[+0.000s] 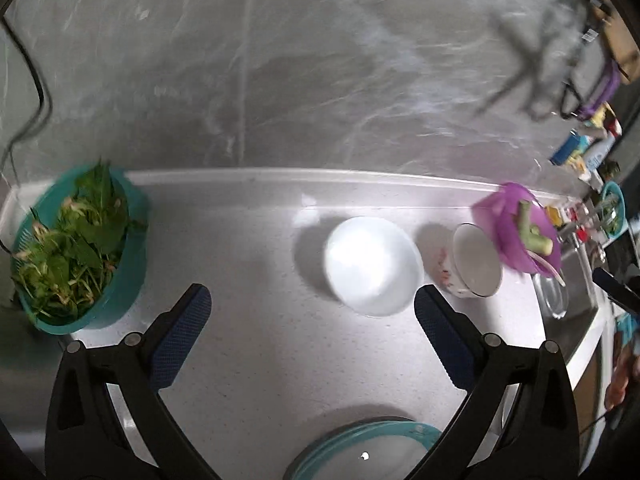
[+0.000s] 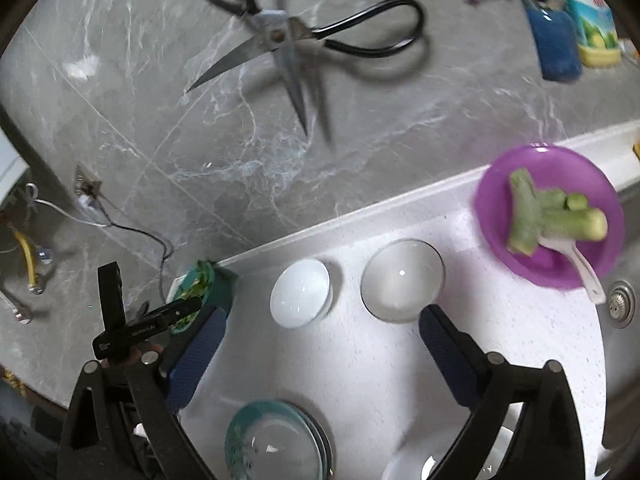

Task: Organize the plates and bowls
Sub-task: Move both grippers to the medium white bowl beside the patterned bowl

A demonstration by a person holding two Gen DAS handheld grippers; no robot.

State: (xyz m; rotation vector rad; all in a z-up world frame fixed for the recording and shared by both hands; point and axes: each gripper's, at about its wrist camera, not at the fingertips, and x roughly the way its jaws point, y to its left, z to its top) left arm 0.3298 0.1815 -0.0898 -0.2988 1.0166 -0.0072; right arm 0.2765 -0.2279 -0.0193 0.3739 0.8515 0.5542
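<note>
Nearest my left gripper [image 1: 312,312], at the counter's front edge, lies a stack of teal-rimmed glass plates [image 1: 362,454], flat and face up. Both my grippers stand wide apart with nothing between the pads; my right gripper [image 2: 320,332] is likewise empty. Beyond the plates, on the pale countertop [image 1: 248,360], a white bowl [image 1: 373,266] sits upright, mouth up. Just to its right stands a floral-patterned bowl [image 1: 476,266], apart from the white one. Round things, they show no long axis. Further right, a purple dish [image 2: 548,216] holds green stalks; far left, a teal colander [image 1: 78,250] holds leafy greens. Scissors [image 2: 288,44] hang on the marble wall.
</note>
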